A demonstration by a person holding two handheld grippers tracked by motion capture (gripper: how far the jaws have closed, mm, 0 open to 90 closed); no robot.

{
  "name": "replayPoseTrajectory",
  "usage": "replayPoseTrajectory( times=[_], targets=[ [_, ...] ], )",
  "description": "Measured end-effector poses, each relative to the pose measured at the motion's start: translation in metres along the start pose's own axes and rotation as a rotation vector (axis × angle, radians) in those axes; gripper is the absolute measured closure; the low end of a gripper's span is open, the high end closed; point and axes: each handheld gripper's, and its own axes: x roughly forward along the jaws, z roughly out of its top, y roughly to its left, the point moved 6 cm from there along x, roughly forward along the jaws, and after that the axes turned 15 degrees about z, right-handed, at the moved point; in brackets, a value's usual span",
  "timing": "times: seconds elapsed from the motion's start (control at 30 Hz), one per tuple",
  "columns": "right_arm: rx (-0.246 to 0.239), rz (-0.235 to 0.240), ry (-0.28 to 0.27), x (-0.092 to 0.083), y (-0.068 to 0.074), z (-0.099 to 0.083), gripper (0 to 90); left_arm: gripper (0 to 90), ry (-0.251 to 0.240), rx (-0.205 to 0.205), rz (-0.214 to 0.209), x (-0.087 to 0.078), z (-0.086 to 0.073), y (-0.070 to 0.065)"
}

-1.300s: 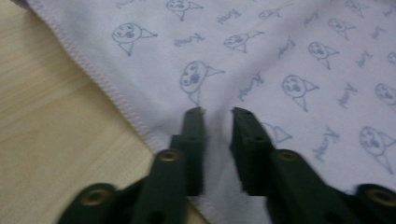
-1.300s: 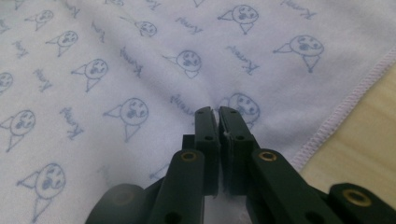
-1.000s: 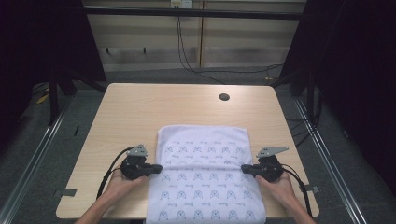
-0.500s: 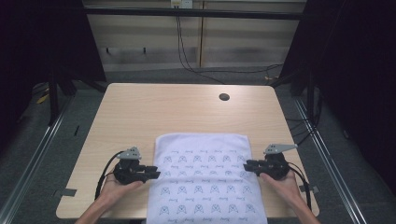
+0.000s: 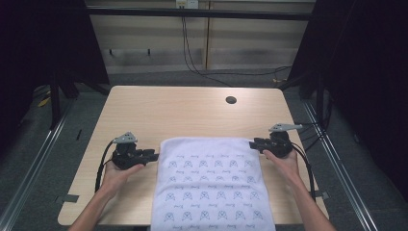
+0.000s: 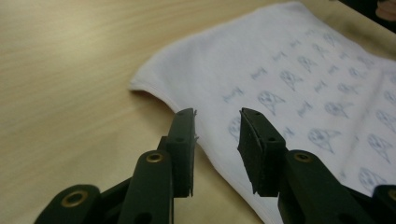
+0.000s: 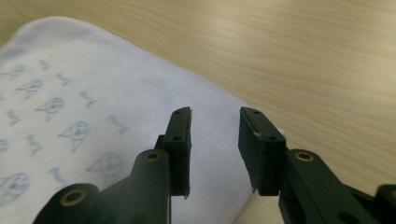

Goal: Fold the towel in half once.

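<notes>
While the printed white towel lies flat on the tabletop, both tools (left tool, right tool) gape empty beside its far corners.

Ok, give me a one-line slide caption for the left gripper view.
Open hand-held gripper poised over the edge of a white patterned towel lying on a wooden table.

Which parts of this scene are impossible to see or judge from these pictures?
- Towel, high view: its near end is cut off by the bottom edge.
- Towel print, both gripper views: blurred, so the motif is unreadable.
- Table surface under the towel: hidden by the cloth.
- Dark spot, high view: too small to identify.
</notes>
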Motion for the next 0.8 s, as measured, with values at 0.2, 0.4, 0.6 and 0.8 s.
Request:
replayPoseTrajectory(
  times=[0.2,0.4,0.6,0.8],
  targets=[
    [0.012,-0.042,0.047,0.023,-0.02,0.002,60.2,67.1,-0.015,-0.02,0.039,0.012,0.014,0.012],
    [0.035,-0.081,0.062,0.031,-0.038,-0.005,55.2,60.0,-0.035,-0.049,0.034,0.026,0.025,0.016],
    [0.021,-0.072,0.069,0.034,-0.034,-0.008,57.7,54.7,0.032,-0.039,0.06,0.053,0.019,0.02],
    [0.03,-0.044,0.083,0.036,-0.027,-0.009,81.0,60.7,0.097,0.009,0.06,0.066,0.011,0.01]
  ],
)
